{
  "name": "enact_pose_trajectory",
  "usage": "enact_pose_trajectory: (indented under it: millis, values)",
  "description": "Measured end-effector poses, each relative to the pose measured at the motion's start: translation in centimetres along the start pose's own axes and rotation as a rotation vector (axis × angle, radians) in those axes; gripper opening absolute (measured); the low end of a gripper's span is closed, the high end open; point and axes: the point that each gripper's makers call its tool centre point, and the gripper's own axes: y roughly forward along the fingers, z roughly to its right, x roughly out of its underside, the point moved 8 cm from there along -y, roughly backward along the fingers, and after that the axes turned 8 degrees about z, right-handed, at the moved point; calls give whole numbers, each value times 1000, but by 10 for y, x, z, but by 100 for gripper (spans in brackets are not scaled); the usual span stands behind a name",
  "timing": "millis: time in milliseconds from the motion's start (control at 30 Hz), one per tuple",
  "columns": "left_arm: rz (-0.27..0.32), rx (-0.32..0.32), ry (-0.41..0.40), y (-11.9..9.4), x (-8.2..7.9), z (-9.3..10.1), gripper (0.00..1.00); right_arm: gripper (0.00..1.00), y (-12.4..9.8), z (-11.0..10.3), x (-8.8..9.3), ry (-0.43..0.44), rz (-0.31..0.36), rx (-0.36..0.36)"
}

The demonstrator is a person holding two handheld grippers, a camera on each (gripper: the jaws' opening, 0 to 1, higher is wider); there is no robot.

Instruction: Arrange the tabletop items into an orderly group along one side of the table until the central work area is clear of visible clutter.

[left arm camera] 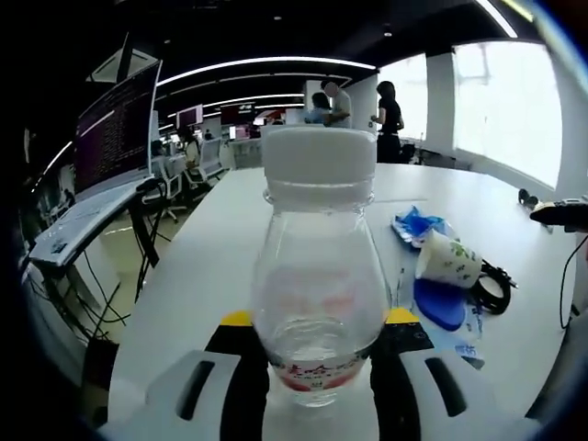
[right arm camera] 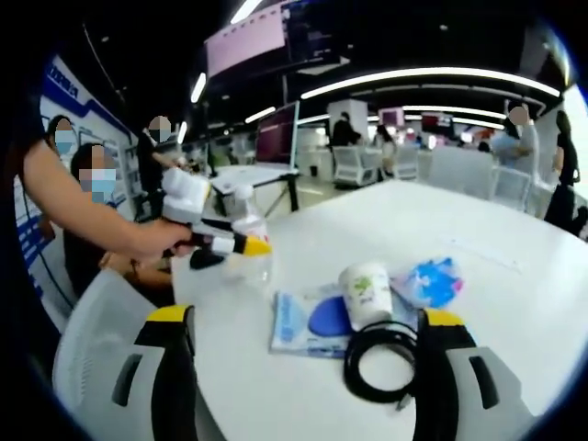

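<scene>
Clear bottle (left arm camera: 317, 285) in left hand-held gripper (left arm camera: 317, 354) — black cable (right arm camera: 386, 363) nearer right.

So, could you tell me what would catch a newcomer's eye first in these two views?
In the left gripper view, a clear plastic bottle with a white cap stands upright, gripped between the left gripper jaws. In the right gripper view, the open right gripper frames a white paper cup, a coiled black cable and blue packets clustered on the white table.

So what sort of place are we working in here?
Likely an open-plan office or lab: a large monitor on a side desk, rows of office chairs, long ceiling light strips, and a white table.
</scene>
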Motion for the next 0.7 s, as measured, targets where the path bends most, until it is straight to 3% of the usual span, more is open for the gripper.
enact_pose_trajectory:
  millis: [700]
  values:
    - [14,16,25,38,-23,-7,41,98,3,12,-3,8,4,5]
